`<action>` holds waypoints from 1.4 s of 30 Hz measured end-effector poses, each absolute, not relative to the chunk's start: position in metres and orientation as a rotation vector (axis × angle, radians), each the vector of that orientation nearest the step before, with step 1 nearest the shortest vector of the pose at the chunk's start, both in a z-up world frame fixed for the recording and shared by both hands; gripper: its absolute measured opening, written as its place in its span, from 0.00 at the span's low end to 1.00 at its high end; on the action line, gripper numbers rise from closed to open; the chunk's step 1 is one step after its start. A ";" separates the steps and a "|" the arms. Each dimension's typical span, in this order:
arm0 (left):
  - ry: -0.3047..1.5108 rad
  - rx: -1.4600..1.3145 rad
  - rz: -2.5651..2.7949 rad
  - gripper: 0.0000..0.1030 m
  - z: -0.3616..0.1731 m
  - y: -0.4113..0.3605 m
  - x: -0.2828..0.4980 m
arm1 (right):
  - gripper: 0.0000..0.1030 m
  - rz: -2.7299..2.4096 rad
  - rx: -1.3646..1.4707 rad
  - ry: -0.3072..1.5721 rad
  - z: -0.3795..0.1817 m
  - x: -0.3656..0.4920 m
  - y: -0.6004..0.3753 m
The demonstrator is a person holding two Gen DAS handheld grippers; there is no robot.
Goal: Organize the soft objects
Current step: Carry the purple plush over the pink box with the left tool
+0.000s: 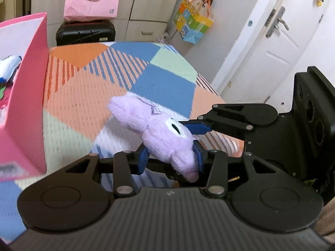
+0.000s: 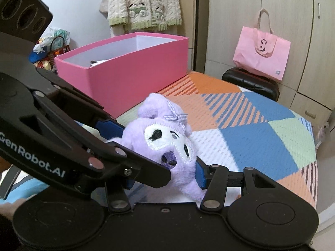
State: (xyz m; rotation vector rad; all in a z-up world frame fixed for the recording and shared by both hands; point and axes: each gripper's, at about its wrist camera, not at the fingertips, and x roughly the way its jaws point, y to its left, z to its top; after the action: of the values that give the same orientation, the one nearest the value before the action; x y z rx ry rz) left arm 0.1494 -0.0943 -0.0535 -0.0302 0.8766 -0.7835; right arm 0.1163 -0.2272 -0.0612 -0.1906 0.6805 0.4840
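A purple plush toy (image 1: pixel 165 140) with a white face and a small bow hangs above the patchwork bedspread (image 1: pixel 83 104). My left gripper (image 1: pixel 170 159) is shut on its lower body, a blue pad pressing on each side. The right gripper's blue finger (image 1: pixel 196 127) comes in from the right and presses on the toy's face. In the right wrist view the right gripper (image 2: pixel 165 177) is shut on the plush toy (image 2: pixel 167 144) below its face, and the left gripper's finger (image 2: pixel 108 126) reaches in from the left. An open pink box (image 2: pixel 125 79) stands on the bed behind, with a soft white item (image 2: pixel 98 62) inside.
The pink box's wall (image 1: pixel 25 104) rises at the left. A pink bag (image 2: pixel 261 56) sits on a black stool (image 2: pixel 251 83) by the cupboards beyond the bed's far end. A white door (image 1: pixel 272 52) and a colourful hanging bag (image 1: pixel 192 23) are to the right. A cardigan (image 2: pixel 144 4) hangs behind the box.
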 end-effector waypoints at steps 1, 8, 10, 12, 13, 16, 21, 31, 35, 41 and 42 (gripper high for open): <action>0.888 -0.028 -0.789 0.41 -0.052 -0.092 0.146 | 0.57 0.486 -0.193 0.688 -0.059 0.111 -0.224; 0.931 -0.029 -0.786 0.41 -0.041 -0.068 0.116 | 0.57 0.524 -0.244 0.695 -0.046 0.078 -0.196; 0.941 -0.033 -0.780 0.41 -0.038 -0.059 0.109 | 0.57 0.560 -0.242 0.697 -0.043 0.073 -0.190; 0.950 -0.037 -0.768 0.41 -0.036 -0.050 0.103 | 0.57 0.583 -0.260 0.692 -0.041 0.069 -0.181; 0.954 -0.036 -0.761 0.41 -0.034 -0.046 0.100 | 0.57 0.594 -0.272 0.688 -0.040 0.065 -0.176; 0.973 -0.033 -0.751 0.41 -0.029 -0.031 0.092 | 0.57 0.634 -0.300 0.681 -0.035 0.059 -0.160; 0.980 -0.054 -0.731 0.42 -0.017 -0.002 0.085 | 0.57 0.702 -0.332 0.657 -0.021 0.053 -0.134; 0.857 -0.018 -0.642 0.42 0.029 0.048 0.086 | 0.58 0.762 -0.336 0.542 0.020 0.075 -0.084; 0.807 0.005 -0.631 0.42 0.044 0.060 0.106 | 0.58 0.745 -0.325 0.499 0.031 0.095 -0.075; 0.732 0.012 -0.640 0.42 0.052 0.070 0.149 | 0.58 0.692 -0.300 0.446 0.038 0.137 -0.067; 0.718 0.011 -0.640 0.42 0.052 0.071 0.158 | 0.58 0.687 -0.286 0.439 0.038 0.146 -0.067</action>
State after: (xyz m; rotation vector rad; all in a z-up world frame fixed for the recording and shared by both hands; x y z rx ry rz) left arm 0.1581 0.0714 0.0523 0.0113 0.7183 -0.6397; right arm 0.1460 -0.0670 0.0382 -0.2861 0.4387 0.6868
